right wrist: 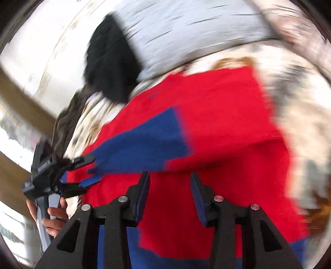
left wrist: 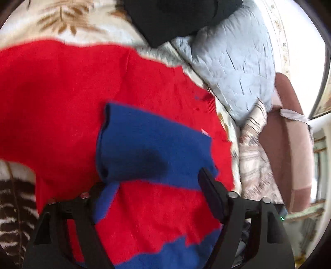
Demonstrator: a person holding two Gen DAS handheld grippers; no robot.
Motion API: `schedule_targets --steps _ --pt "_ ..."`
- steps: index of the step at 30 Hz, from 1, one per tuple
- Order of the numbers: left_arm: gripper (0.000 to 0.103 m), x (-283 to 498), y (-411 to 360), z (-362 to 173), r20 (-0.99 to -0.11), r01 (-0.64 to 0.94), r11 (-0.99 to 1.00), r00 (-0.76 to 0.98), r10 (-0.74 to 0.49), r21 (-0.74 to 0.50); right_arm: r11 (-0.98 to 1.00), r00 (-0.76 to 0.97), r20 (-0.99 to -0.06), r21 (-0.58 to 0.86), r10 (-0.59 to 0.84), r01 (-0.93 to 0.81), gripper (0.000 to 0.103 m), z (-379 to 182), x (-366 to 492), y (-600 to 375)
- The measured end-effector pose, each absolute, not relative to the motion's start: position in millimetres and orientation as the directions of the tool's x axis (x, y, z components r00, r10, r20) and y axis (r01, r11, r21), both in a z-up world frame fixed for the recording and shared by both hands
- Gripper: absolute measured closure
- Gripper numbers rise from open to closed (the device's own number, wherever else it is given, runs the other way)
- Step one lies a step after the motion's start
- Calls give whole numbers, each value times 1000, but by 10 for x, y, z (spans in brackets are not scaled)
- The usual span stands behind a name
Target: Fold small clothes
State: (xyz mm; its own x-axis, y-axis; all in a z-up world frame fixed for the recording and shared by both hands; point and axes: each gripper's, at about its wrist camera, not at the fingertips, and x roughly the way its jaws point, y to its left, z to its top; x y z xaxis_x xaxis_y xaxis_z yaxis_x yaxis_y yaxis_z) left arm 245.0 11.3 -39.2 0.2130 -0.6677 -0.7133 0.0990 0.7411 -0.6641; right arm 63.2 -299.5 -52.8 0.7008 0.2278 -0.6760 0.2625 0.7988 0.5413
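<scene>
A red knitted sweater (left wrist: 62,99) with blue sleeves and a blue hem lies spread on a patterned bedcover. One blue sleeve (left wrist: 149,144) is folded across its red front. My left gripper (left wrist: 154,178) stands at the sleeve's cuff end, jaws well apart; its right finger (left wrist: 209,186) shows, while blue cloth covers the left one. The right wrist view shows the left gripper (right wrist: 86,170) with a hand (right wrist: 54,217) on its grip and the blue sleeve (right wrist: 144,142) end lying loose across its fingers. My right gripper (right wrist: 169,180) hovers open over the red sweater (right wrist: 227,128), nothing between its pads.
A black garment (left wrist: 175,18) and a pale blue quilted cover (left wrist: 233,68) lie beyond the sweater. A brown-pink padded seat or headboard (left wrist: 293,144) stands at the right. The cream bedcover (left wrist: 62,22) has brown leaf prints. The right wrist view is motion-blurred.
</scene>
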Motion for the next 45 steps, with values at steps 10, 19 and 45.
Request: schedule_targets --steps 10,19,45 --pt "97 2409 347 93 -694 133 784 394 -603 -607 602 784 -597 693 170 397 56 -719 426 -3978" --pt "97 2470 231 -24 -746 137 814 337 -574 -565 704 771 -591 651 236 283 99 -709 740 -3785" --pt "88 2378 50 -410 -829 201 864 249 -500 -461 717 731 -680 539 60 443 77 -813 886 -3906"
